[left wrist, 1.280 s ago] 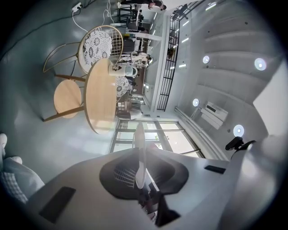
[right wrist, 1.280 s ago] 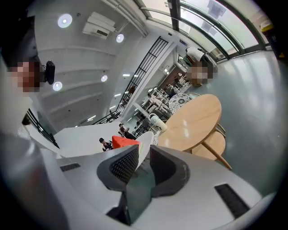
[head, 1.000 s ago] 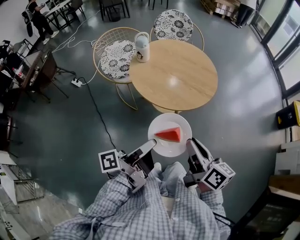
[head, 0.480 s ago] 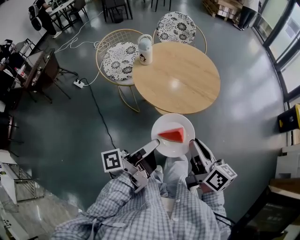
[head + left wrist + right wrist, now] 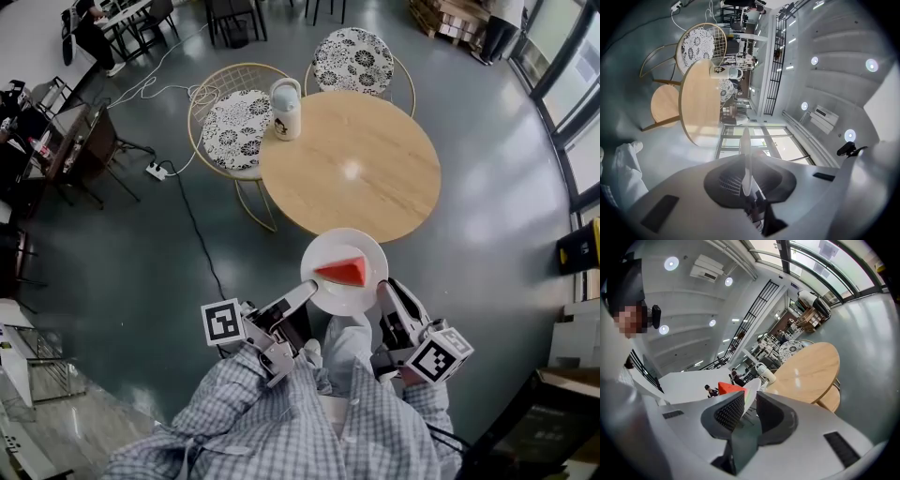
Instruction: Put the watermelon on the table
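**Table dead ahead at 12 o'clock, plate carried between both tools**

The watermelon [image 5: 342,271] lies on a white plate [image 5: 347,246], long axis running 9 to 3 o'clock. You carry that plate from both sides. Your left tool [image 5: 305,289] is nipped down on the rim at about 8 o'clock, and your right tool [image 5: 382,286] is clamped on the rim at about 4 o'clock. Each tool's own view shows the thin rim pinched between its pads.

The round table [image 5: 352,164] lies at 12 o'clock from the plate. In the head view the plate's far rim just overlaps the table's near edge. Both tools are equally near, so judge it a straight push forward, keeping the plate level.

A jug [image 5: 285,108] stands at the table's 10 o'clock edge, well clear of your path. Two chairs [image 5: 234,127] sit beyond, at 10 and 12 o'clock. The near half of the tabletop is bare.
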Demonstrator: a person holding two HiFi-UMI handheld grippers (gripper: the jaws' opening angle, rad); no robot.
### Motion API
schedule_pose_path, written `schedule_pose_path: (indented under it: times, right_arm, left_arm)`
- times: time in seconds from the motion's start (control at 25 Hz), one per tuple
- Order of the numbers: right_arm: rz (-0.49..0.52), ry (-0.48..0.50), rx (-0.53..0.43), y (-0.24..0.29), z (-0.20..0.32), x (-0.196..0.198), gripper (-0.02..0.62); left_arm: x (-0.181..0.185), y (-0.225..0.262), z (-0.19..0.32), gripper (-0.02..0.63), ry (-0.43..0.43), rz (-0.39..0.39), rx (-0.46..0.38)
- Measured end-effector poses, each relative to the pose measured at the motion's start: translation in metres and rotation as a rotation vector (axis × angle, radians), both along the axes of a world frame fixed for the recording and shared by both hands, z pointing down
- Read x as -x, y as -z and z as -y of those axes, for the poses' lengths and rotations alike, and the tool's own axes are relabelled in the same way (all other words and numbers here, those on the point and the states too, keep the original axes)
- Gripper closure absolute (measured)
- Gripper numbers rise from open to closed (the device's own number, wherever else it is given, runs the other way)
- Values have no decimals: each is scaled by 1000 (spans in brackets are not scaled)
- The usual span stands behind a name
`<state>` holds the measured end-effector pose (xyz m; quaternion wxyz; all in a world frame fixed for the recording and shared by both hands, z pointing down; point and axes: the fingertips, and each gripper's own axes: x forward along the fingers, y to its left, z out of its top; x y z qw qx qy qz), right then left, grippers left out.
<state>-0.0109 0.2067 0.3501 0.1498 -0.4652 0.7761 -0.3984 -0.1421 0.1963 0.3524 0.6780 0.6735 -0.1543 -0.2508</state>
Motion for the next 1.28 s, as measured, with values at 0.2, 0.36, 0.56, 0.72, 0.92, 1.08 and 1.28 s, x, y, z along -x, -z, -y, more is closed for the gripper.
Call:
schedule_pose_path:
  times: [0.2, 0.36, 0.56, 0.72, 0.92, 1.08, 1.28]
  right_arm:
    - [-7, 15, -5, -2, 28, -14, 518]
    - [-24, 34, -18, -1, 52, -28, 518]
    - [-33, 38, -11, 0, 87, -53, 518]
    - [-34, 36, 0, -3, 114, -71, 518]
    - [-32, 30, 20, -7, 145, -105, 518]
    - [-32, 39, 31, -12, 171, -124, 518]
    - [-28, 51, 50, -19, 196, -145, 518]
  left_arm:
    - [-13, -1, 25, 566, 16, 6, 1]
    - [-28, -1, 49, 566, 24, 4, 3]
    - [-53, -2, 83, 566, 30, -2, 11]
    - [-72, -4, 110, 566, 28, -8, 22]
    - [-105, -8, 142, 566, 22, 5, 24]
    - [-124, -12, 167, 566, 28, 10, 33]
    - [-145, -19, 192, 566, 35, 30, 53]
